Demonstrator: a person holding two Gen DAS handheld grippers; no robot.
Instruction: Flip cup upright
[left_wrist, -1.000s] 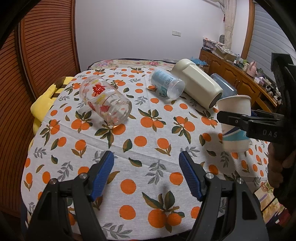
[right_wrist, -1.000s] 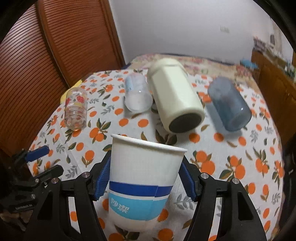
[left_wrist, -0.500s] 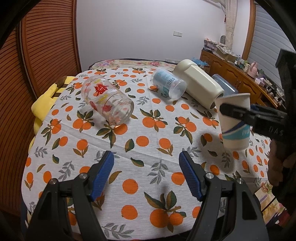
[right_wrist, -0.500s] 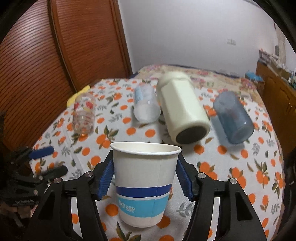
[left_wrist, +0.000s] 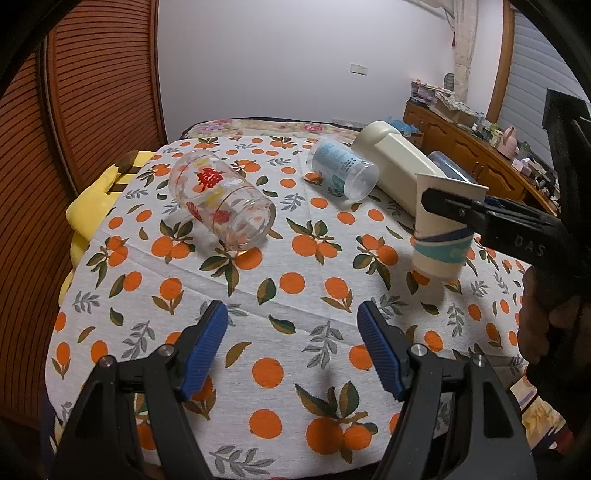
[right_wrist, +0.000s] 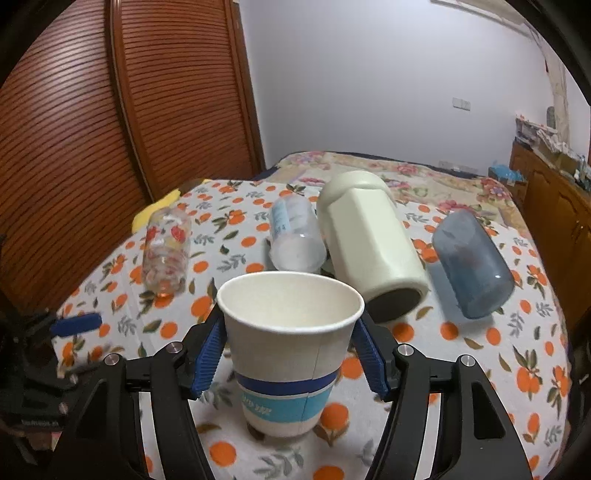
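A white paper cup with blue bands (right_wrist: 288, 354) is held upright, mouth up, between the blue pads of my right gripper (right_wrist: 290, 354), which is shut on it. Its base is close to or on the tablecloth; I cannot tell which. In the left wrist view the same cup (left_wrist: 441, 236) shows at the right, clamped by the right gripper's black finger. My left gripper (left_wrist: 291, 347) is open and empty over the near part of the table (left_wrist: 258, 295).
Lying on their sides on the orange-print cloth: a printed glass (left_wrist: 221, 199), a clear plastic cup with blue label (left_wrist: 343, 170), a cream jug (right_wrist: 369, 243) and a blue-grey tumbler (right_wrist: 471, 262). A wooden louvred door (right_wrist: 92, 147) stands left, a sideboard (left_wrist: 480, 162) right.
My right gripper has lowered the paper cup toward the table and tipped it, so its open mouth now shows. The left gripper has stayed open and hardly moved.
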